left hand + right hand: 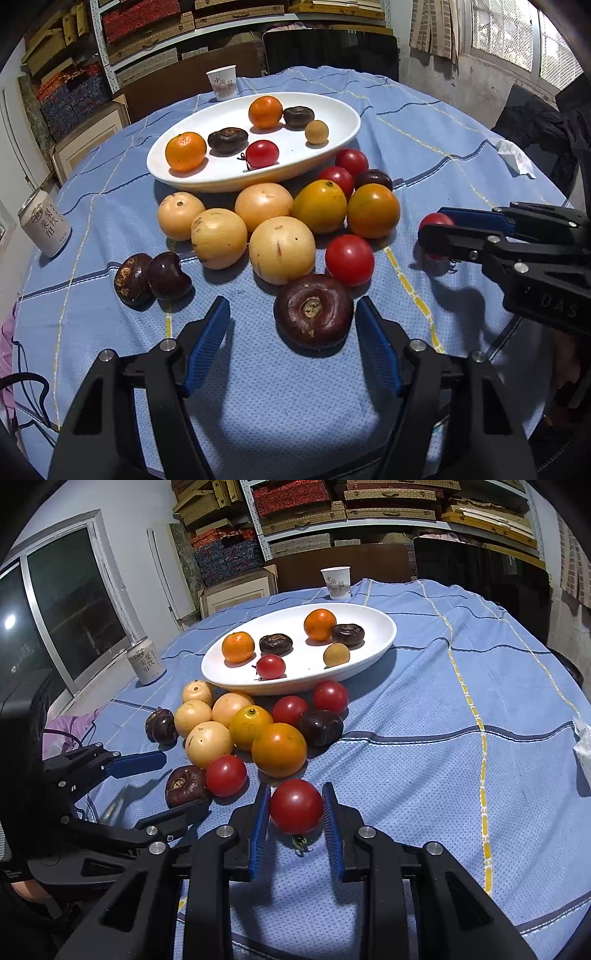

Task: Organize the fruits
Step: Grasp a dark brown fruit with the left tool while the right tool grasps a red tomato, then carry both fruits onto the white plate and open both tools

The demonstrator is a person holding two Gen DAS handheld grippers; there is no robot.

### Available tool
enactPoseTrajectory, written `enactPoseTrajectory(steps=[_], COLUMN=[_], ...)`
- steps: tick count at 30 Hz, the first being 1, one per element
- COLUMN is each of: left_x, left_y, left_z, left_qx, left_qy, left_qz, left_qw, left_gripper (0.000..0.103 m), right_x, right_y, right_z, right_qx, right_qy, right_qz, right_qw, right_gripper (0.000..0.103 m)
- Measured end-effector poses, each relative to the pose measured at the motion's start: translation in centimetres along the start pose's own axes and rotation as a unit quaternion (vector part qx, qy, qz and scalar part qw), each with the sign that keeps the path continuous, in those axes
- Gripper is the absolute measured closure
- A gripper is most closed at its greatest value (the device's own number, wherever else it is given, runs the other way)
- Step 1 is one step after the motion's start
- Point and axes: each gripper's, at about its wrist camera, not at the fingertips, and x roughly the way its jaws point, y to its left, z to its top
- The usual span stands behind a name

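A glossy red cherry tomato (296,806) sits between the blue-padded right tongs (296,812), both pads touching its sides, low over the blue dotted tablecloth (424,760) near the table's right part; the left wrist view shows the same tomato (436,221) caught in those tongs (437,230). The left tongs (291,325) are spread wide, and a dark brown water chestnut (313,311) lies on the cloth between their tips, closer to the right pad, touching neither as far as can be seen. Behind it the loose fruit clusters mid-table: pale yellow round fruits (281,249), two orange-yellow tomatoes (373,210), more red tomatoes (349,260) and two dark chestnuts (153,278) to the left. Further back stands a white oval ceramic dish (229,173) holding two tangerines (185,151), two dark chestnuts, one red tomato and a small tan fruit. A white paper cup (221,83) stands at the far edge, a pale drink can (44,225) at the left edge, and crumpled white paper (515,157) at the right edge. The cloth carries yellow and dark blue lines. Beyond the table rise metal shelves (369,506) stacked with woven boxes, with a window (517,33) on the right.
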Motion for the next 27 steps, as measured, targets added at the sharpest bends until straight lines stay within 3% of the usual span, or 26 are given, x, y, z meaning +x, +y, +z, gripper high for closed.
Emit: enactPoseTrajectory(steps=[14,15,17,27], left_x=[1.0,0.9,0.7,-0.2], left_y=[0.9,0.9,0.5,1.5], left_z=[0.2,0.2,0.1,-0.2], left_qx=[-0.024,-0.024,-0.016,-0.046], left_qy=[0.019,0.016,0.005,-0.017], left_qz=[-0.025,-0.028,-0.034,-0.041], left_qw=[0.9992,0.9992,0.9993,0.9979], left_gripper=[0.032,0.046,0.062,0.062], right_x=[0.0,0.0,0.0,-0.1], right_y=[0.0,0.0,-0.1,-0.1], right_z=[0.0,0.0,0.0,0.0], right_qx=[0.000,0.000,0.002,0.001], right_qy=[0.000,0.000,-0.001,-0.004], right_qz=[0.000,0.000,0.001,0.001], right_qw=[1.000,1.000,1.000,1.000], right_gripper=[0.074,0.074,0.074,0.074])
